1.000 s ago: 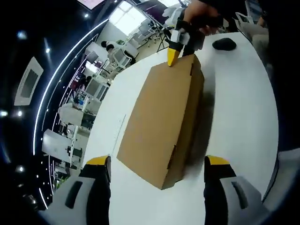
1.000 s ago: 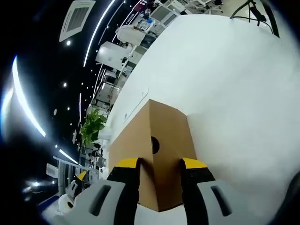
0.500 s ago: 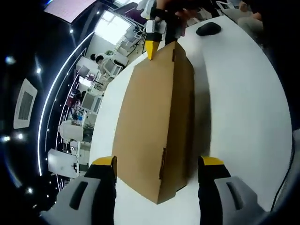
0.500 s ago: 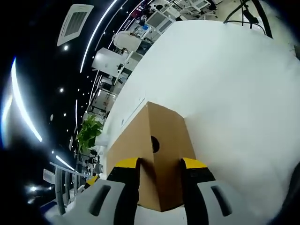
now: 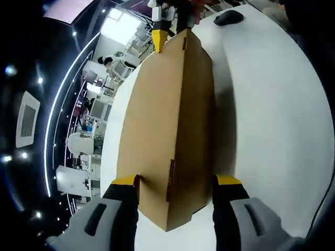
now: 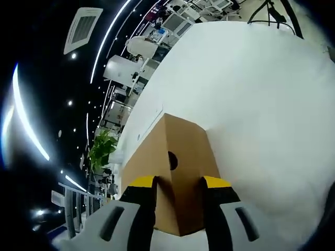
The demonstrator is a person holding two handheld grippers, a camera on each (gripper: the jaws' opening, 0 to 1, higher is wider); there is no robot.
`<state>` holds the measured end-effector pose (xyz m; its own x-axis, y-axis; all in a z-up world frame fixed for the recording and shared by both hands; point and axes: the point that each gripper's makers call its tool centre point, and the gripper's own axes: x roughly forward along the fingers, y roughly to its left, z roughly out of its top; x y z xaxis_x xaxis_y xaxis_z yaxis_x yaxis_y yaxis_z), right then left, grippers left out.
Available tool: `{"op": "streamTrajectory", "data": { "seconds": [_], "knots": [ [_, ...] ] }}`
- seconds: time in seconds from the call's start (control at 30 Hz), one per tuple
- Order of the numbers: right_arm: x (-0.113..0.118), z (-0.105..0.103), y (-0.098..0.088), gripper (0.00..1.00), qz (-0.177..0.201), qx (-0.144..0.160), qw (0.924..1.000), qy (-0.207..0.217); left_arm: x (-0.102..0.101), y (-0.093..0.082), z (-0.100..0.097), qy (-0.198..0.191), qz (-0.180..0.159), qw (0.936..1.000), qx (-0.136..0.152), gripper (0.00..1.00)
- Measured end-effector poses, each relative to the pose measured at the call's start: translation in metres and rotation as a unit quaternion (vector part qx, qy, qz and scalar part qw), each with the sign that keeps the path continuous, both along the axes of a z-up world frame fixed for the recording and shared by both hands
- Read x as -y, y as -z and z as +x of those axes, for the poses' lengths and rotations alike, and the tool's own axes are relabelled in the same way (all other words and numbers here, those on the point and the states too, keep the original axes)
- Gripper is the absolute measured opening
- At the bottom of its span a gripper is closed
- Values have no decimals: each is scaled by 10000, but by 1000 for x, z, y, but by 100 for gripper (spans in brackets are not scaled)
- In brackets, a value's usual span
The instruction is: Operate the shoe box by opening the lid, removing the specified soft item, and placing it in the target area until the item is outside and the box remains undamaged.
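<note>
The brown cardboard shoe box lies closed on the white table and runs lengthwise away from me in the left gripper view. My left gripper straddles its near end, with both yellow-tipped jaws touching the box's sides. At the far end, a yellow fingertip of my right gripper presses on the top corner. In the right gripper view, the right gripper clamps a vertical corner edge of the box, beside a round finger hole.
A black computer mouse lies on the table beyond the box. Dark cables trail over the table's far edge. Bare white tabletop spreads to the right of the box. Office desks and a green plant stand off to the left.
My left gripper has moved in over the box's near end and its jaws have narrowed until they touch both sides. The right gripper has kept its hold on the far corner.
</note>
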<state>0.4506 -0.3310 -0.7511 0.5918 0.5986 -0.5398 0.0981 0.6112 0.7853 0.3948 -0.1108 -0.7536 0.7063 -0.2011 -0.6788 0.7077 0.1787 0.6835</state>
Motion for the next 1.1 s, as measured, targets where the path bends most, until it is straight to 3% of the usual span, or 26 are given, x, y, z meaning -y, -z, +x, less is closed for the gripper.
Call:
{"op": "streamTrajectory", "data": {
  "seconds": [0.4,0.7,1.1],
  "knots": [
    [0,-2,-1,31,42,4,10000,-38,-1,-5,7,-70,127,9997,197,47],
    [0,1,1,31,77,8,10000,-44,0,-4,7,-167,189,9995,196,46],
    [0,0,1,31,74,24,9999,-96,2,-4,4,-136,413,9982,416,43]
  ]
}}
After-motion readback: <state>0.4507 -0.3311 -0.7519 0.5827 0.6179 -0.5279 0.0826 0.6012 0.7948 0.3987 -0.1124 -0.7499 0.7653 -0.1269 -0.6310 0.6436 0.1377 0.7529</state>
